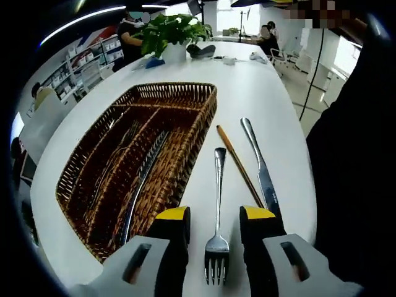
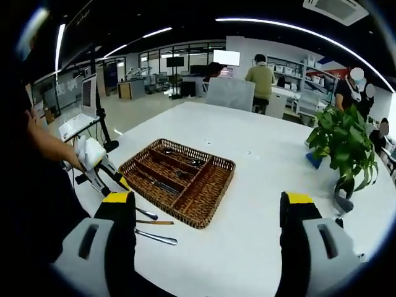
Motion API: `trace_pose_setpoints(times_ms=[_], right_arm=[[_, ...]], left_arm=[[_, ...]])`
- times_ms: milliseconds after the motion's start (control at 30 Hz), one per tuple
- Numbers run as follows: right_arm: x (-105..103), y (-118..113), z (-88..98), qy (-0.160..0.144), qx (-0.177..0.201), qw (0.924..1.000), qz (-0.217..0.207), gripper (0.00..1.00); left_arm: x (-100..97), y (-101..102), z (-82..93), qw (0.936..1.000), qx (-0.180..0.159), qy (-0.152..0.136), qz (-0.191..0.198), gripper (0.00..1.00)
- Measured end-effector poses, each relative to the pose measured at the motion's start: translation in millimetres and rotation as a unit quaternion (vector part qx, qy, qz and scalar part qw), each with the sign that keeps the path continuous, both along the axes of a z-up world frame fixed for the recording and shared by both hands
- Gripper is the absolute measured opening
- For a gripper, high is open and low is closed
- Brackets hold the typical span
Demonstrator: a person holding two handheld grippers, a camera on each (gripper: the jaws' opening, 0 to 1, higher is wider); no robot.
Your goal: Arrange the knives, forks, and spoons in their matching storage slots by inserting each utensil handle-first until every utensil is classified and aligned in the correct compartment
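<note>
utensils on table beside wicker tray, both grippers parted

left gripper view. the left gripper [image 1: 215,218] has its jaws spread apart with nothing clamped between them. the fork [image 1: 218,218] lies on the white table [image 1: 272,111] in the gap between the two jaws, tines nearest the camera and handle pointing away; whether the jaws touch it cannot be told. just beyond the right jaw tip lies the knife [image 1: 262,169], its blade running down behind that jaw and its handle pointing away. between fork and knife lies a brown chopstick [image 1: 238,164], slanted. left of the left jaw sits the wicker tray [image 1: 199,133] with long compartments; metal utensils [image 1: 141,179] lie in it, their kinds hard to tell. beyond the tray stands a potted plant [image 1: 170,34].

right gripper view. the right gripper [image 2: 208,209] has its jaws set wide apart, empty, above bare table. beside the left jaw lie a utensil handle [image 2: 156,236] and the chopstick [image 2: 154,222]. beyond them is the tray [image 2: 210,207], with the left gripper [image 2: 117,178] at its near-left corner, held in the person's hand [image 2: 71,159]. the plant [image 2: 343,145] stands beyond the right jaw.
</note>
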State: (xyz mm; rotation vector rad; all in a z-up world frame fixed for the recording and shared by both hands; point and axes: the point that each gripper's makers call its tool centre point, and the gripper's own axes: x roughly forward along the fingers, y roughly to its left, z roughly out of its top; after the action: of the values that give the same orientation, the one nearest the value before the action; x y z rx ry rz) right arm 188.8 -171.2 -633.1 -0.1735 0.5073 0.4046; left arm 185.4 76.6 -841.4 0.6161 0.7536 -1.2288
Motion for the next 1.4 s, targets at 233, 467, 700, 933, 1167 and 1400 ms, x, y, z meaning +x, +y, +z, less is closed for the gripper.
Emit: trace_pose_setpoints(times_ms=[233, 467, 700, 933, 1167, 1400], right_arm=[[-2.4, -5.4, 2.5, -0.002, 0.005, 1.0, -0.007, 1.0], [-2.2, -3.1, 3.4, -0.002, 0.002, 1.0, 0.0, 1.0], [0.7, 0.8, 7.7, -0.011, 0.013, 0.9998, 0.007, 1.0], [-0.4, 0.2, 6.2, -0.009, 0.014, 0.9998, 0.007, 1.0], [-0.8, 4.4, 5.7, -0.005, 0.013, 0.9998, 0.017, 1.0], [1.1, 6.1, 7.6, -0.006, 0.008, 0.9996, 0.025, 1.0]], left_arm=[[-3.4, -2.6, -22.7, 0.9999, 0.001, -0.002, -0.011, 0.25], [-6.1, 1.3, -26.4, 0.9999, 0.006, 0.011, -0.002, 0.2], [-8.1, 1.6, -29.9, 0.9999, 0.009, 0.009, -0.009, 0.14], [-9.5, 0.1, -29.7, 0.9994, 0.013, -0.009, -0.031, 0.04], [-8.0, 1.6, -30.9, 0.9996, 0.016, 0.008, -0.021, 0.03], [-10.2, 2.7, -20.3, 0.9971, 0.027, -0.014, -0.07, 0.02]])
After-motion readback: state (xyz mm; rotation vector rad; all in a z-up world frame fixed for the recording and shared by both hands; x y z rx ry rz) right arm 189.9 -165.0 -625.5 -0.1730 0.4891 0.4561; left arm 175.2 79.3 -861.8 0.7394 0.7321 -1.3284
